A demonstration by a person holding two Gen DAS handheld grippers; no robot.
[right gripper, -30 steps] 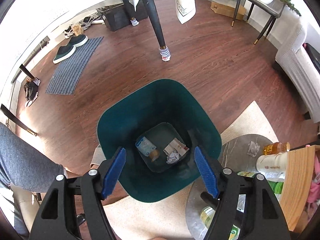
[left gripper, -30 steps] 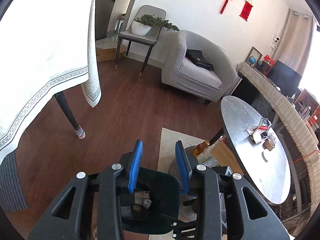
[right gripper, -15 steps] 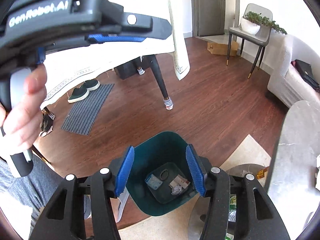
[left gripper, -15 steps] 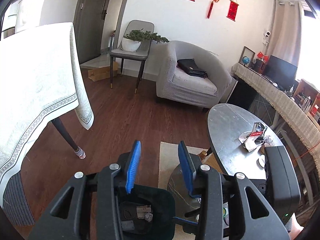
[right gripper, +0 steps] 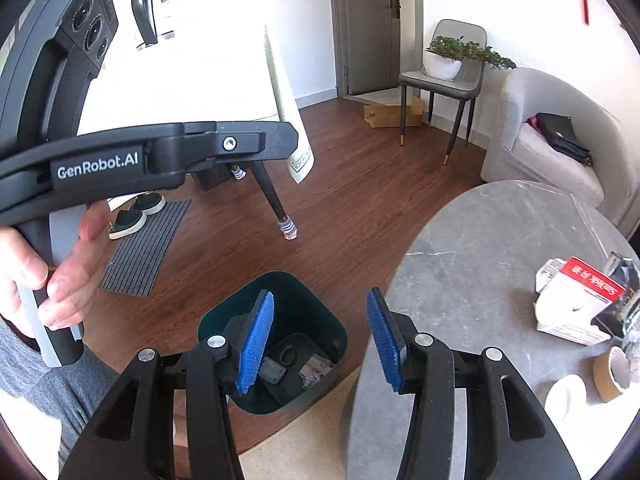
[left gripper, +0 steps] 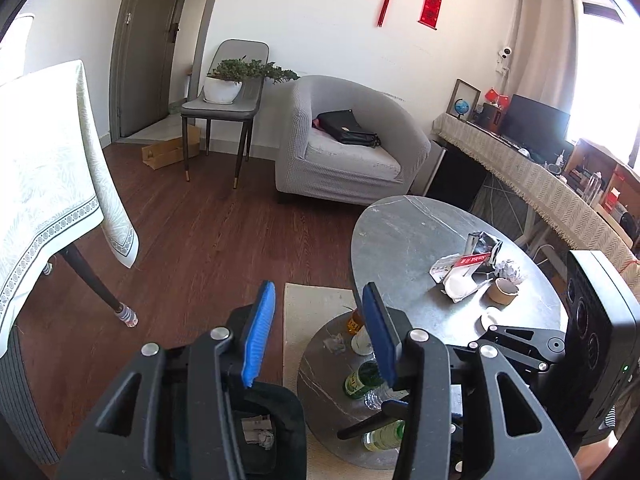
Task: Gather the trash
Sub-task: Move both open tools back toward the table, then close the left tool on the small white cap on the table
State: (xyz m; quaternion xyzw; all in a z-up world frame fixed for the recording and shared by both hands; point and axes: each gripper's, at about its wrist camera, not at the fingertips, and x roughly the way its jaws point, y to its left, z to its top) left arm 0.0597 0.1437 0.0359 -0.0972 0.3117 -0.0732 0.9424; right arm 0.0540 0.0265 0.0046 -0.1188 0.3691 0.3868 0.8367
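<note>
Both grippers hang empty above the bin (right gripper: pixel 276 344), which stands on the floor by the near edge of the surface (left gripper: pixel 404 240), presumably so trash can be dropped straight in. The left gripper (left gripper: pixel 318 332) has its jaws parted with nothing between the blue pads; the right gripper (right gripper: pixel 320 338) is likewise spread wide and holds nothing. That suggests both are free for the next pick-up.

The remaining trash is clustered toward the far right edge of the surface: one red-and-white carton (right gripper: pixel 576 300), one black foil bag (left gripper: pixel 484 244), one crumpled paper ball (left gripper: pixel 508 270), one brown paper cup (left gripper: pixel 502 292) and one white lid or dish (left gripper: pixel 490 318). It lies well apart from both grippers.

The bin already has several scraps at the bottom; I count about three, though they overlap. Below the surface sits a lower round shelf (left gripper: pixel 320 380) carrying about four bottles.
</note>
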